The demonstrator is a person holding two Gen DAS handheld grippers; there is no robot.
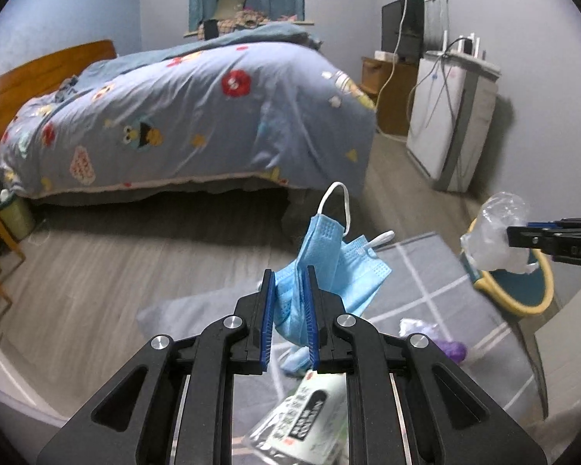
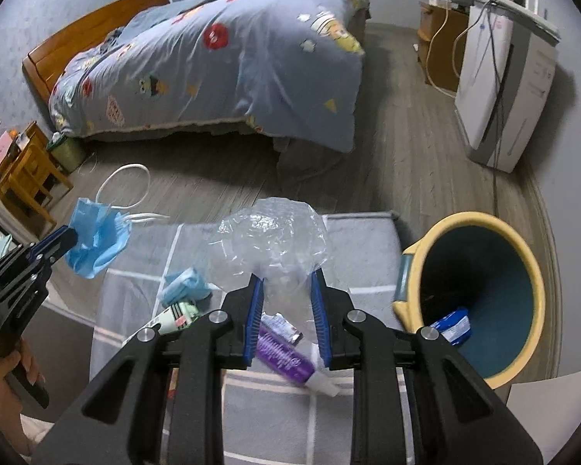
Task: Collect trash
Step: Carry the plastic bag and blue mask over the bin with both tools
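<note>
My left gripper [image 1: 289,277] is shut on a blue face mask [image 1: 329,271] and holds it up above the grey mat; it also shows in the right wrist view [image 2: 97,236]. My right gripper [image 2: 286,283] is shut on a crumpled clear plastic bag [image 2: 271,232], held left of the yellow-rimmed bin [image 2: 523,267]; the bag also shows in the left wrist view [image 1: 495,232]. On the mat [image 2: 368,240] lie another blue mask [image 2: 184,286], a white-green packet [image 2: 170,316] and a purple wrapper [image 2: 284,356]. A blue packet [image 2: 451,325] lies inside the bin.
A bed with a blue patterned quilt [image 1: 197,116] stands beyond the wooden floor. A white appliance with cables [image 2: 503,89] stands at the right wall. A small green bin [image 2: 67,151] and a wooden stand [image 2: 27,170] are at the left.
</note>
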